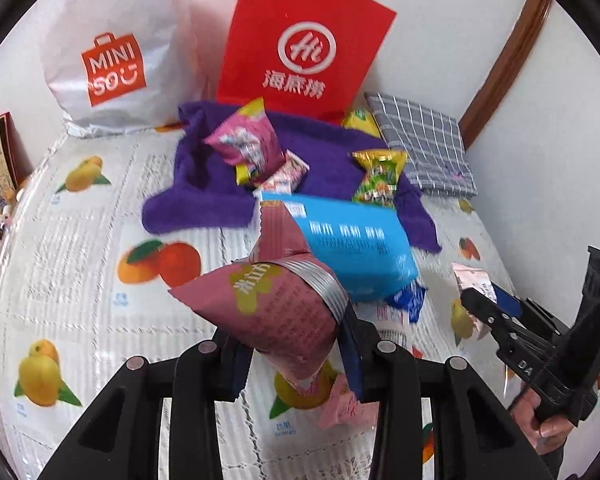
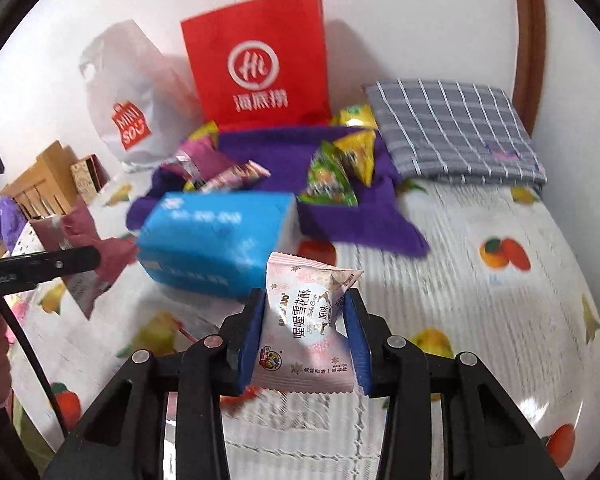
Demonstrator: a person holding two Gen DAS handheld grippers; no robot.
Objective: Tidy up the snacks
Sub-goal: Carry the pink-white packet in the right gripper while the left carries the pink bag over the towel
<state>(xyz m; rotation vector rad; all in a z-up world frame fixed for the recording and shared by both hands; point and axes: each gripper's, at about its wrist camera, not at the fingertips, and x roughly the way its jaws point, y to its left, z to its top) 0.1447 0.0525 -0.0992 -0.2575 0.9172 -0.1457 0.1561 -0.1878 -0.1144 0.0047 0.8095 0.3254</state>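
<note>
My left gripper [image 1: 296, 346] is shut on a maroon snack packet [image 1: 276, 308], held above the fruit-print tablecloth [image 1: 80, 264]. My right gripper [image 2: 304, 334] is shut on a pale pink snack packet [image 2: 306, 328] between its blue pads. It shows at the right of the left wrist view too, right gripper [image 1: 478, 306] with the pale packet [image 1: 470, 278]. A blue box [image 1: 352, 248] lies just beyond both. Further back, a purple towel [image 1: 204, 196] carries a pink packet [image 1: 244, 144] and a green-yellow packet [image 1: 378, 176]. Another pink packet [image 1: 344, 408] lies below my left gripper.
A red paper bag [image 1: 304, 40] and a white Miniso bag [image 1: 116, 52] stand against the back wall. A folded grey checked cloth [image 1: 424, 144] lies at the back right. A wooden rack [image 2: 40, 188] stands off the table's left side.
</note>
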